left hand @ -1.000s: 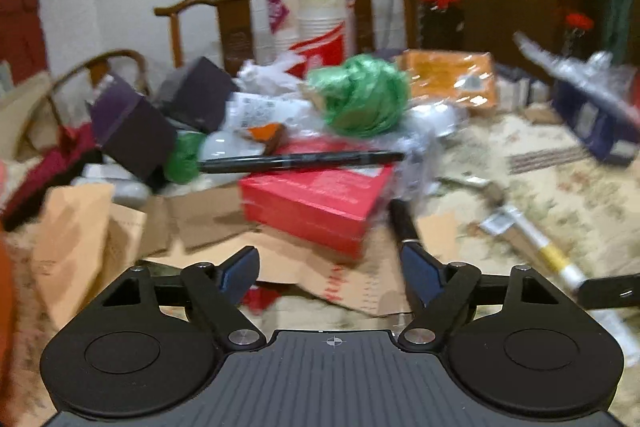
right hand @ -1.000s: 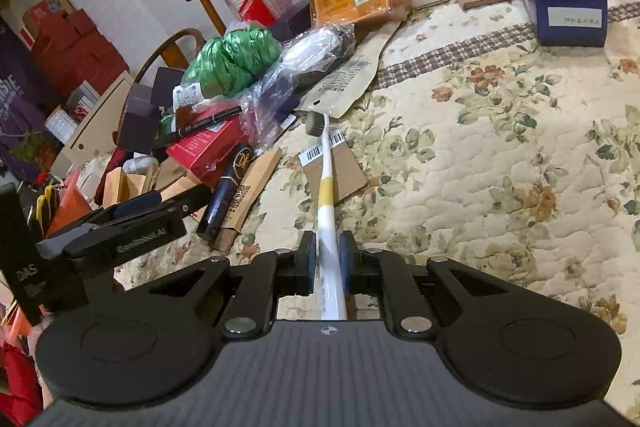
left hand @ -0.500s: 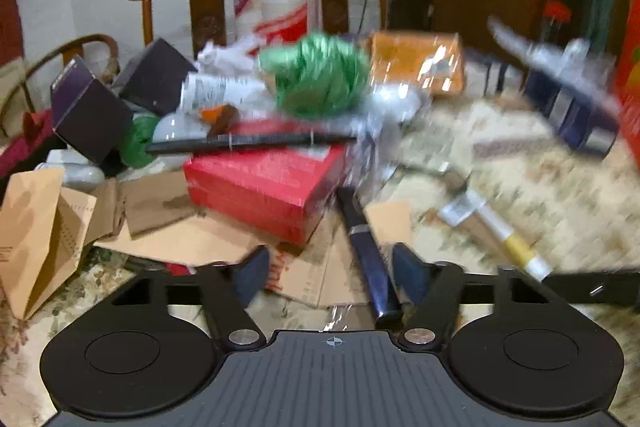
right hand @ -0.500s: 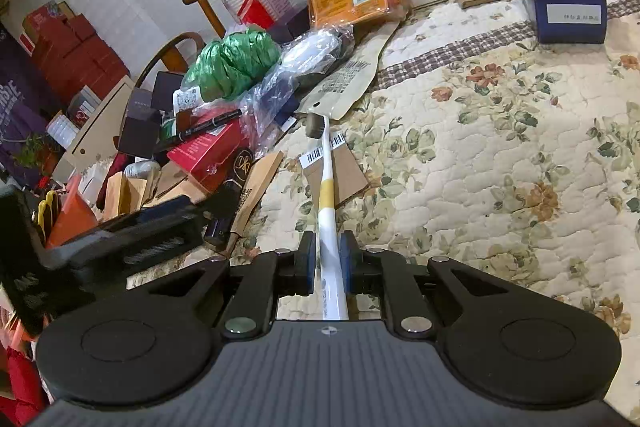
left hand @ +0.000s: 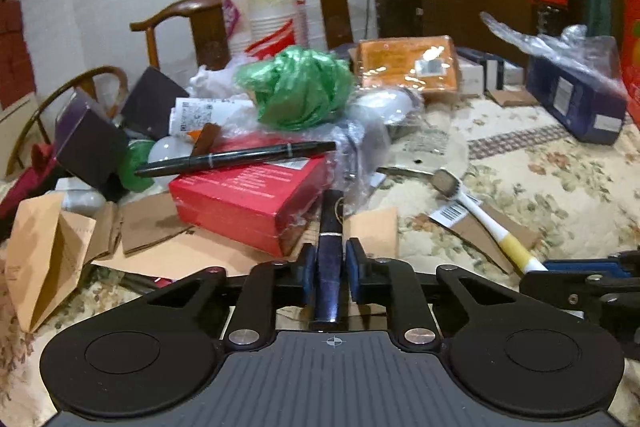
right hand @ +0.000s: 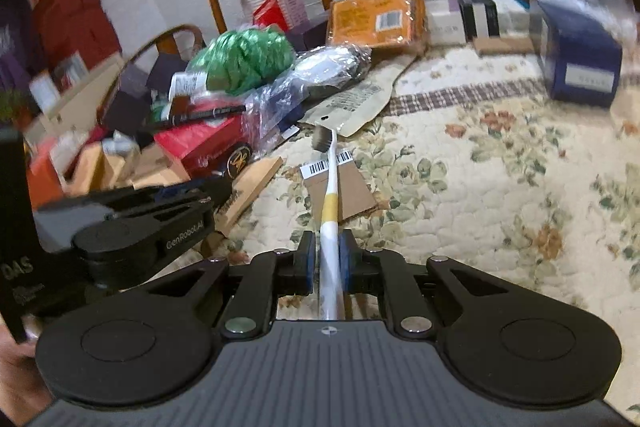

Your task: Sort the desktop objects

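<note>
My left gripper [left hand: 330, 259] is shut on a dark blue tube [left hand: 330, 227] that points away from me beside a red box [left hand: 248, 193]. A black pen [left hand: 236, 159] lies on top of the red box. My right gripper [right hand: 325, 259] is shut on a white and yellow toothbrush [right hand: 330, 187], its brush head pointing away over the floral cloth [right hand: 480, 187]. The toothbrush also shows in the left wrist view [left hand: 484, 223]. The left gripper shows at the left of the right wrist view [right hand: 188, 203].
A heap behind holds a green bundle [left hand: 298, 93], an orange packet [left hand: 408, 67], dark boxes [left hand: 88, 143], a bag of paper cups [left hand: 266, 11] and plastic wrap. A blue box [left hand: 576, 103] stands at right. Cardboard pieces [left hand: 160, 227] and a paper bag [left hand: 44, 255] lie at left.
My left gripper moved in over the dark blue tube and shut on it. My right gripper kept its hold on the toothbrush and tilted upward.
</note>
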A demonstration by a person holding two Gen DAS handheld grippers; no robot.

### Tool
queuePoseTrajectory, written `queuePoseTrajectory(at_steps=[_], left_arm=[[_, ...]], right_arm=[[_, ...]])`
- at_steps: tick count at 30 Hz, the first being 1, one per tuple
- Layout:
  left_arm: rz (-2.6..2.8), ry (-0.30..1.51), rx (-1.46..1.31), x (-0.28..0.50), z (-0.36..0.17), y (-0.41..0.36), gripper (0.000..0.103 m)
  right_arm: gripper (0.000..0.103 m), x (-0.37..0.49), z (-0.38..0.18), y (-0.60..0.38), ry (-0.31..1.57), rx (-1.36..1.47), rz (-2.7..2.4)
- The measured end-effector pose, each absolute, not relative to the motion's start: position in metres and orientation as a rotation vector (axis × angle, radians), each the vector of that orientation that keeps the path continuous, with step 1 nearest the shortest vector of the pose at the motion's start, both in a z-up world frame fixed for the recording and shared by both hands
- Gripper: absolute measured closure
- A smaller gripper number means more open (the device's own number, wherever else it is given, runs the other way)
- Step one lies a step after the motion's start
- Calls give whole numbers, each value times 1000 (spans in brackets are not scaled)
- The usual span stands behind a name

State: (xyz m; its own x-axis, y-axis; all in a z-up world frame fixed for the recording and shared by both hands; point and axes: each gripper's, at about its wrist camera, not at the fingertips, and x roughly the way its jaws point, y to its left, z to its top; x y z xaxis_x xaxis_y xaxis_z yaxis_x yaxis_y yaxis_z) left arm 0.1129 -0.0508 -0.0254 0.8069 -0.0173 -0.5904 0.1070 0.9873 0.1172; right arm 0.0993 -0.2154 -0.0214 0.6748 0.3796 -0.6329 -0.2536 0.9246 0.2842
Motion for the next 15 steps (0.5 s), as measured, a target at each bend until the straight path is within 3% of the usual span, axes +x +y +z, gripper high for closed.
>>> queuePoseTrajectory(at_steps=[1, 15], left_arm=[[-67, 636, 144, 112, -24, -50, 94], [-169, 623, 95, 74, 12, -65, 94]], right_arm=[[91, 97, -21, -213, 743, 155, 354], [92, 82, -7, -221, 780, 272, 459]])
